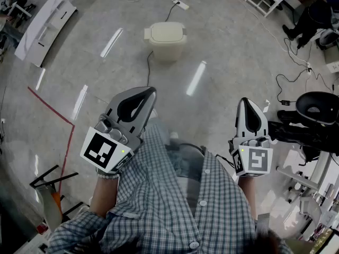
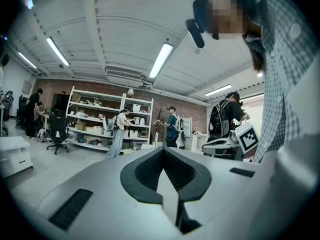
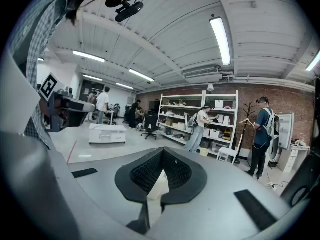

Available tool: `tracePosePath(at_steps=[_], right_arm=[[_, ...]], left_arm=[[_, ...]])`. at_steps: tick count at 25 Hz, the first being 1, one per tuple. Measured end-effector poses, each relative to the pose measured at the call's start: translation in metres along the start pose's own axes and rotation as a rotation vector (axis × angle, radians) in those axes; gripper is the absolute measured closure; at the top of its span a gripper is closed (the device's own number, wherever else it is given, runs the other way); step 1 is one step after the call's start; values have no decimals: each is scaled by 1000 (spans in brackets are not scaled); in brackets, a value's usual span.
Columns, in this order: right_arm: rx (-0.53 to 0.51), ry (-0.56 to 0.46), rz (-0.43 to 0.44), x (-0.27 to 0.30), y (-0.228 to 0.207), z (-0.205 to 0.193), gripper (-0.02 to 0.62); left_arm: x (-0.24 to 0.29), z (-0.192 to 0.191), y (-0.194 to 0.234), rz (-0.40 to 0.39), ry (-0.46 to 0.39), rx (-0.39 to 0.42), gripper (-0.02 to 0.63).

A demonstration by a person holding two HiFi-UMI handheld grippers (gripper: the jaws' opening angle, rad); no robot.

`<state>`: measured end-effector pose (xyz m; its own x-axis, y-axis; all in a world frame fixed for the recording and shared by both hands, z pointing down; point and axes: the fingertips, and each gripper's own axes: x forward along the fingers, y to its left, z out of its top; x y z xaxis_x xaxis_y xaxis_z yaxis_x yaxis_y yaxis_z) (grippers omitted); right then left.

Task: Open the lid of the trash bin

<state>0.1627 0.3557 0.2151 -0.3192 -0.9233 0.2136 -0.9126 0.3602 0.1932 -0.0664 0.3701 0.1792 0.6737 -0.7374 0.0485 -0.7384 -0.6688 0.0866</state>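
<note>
The cream trash bin (image 1: 165, 36) stands on the grey floor ahead of me, its lid down. My left gripper (image 1: 152, 92) is held at waist height, pointing toward the bin and well short of it, jaws shut on nothing. My right gripper (image 1: 244, 101) hangs to the right, also shut and empty. In the left gripper view the left gripper (image 2: 163, 149) has its pads meeting at the tip; the bin does not show there. In the right gripper view the right gripper (image 3: 163, 149) is closed too, and a pale shape (image 3: 159, 183) shows through the gap below the tips.
A white panel (image 1: 45, 24) lies on the floor far left, with a red tape line (image 1: 52, 109) nearer. A cable (image 1: 150, 62) runs from the bin. A black office chair (image 1: 317, 109) and cables crowd the right. People stand by shelves (image 2: 100, 126).
</note>
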Motion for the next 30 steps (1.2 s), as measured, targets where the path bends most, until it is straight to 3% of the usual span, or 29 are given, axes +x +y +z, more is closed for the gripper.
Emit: tracePosePath(at_steps=[17, 30], right_arm=[[20, -12, 13, 14, 7, 8, 577], [28, 24, -3, 71, 18, 17, 577]], left_arm=[[-1, 0, 11, 10, -2, -9, 606], [19, 2, 73, -1, 15, -29, 606]])
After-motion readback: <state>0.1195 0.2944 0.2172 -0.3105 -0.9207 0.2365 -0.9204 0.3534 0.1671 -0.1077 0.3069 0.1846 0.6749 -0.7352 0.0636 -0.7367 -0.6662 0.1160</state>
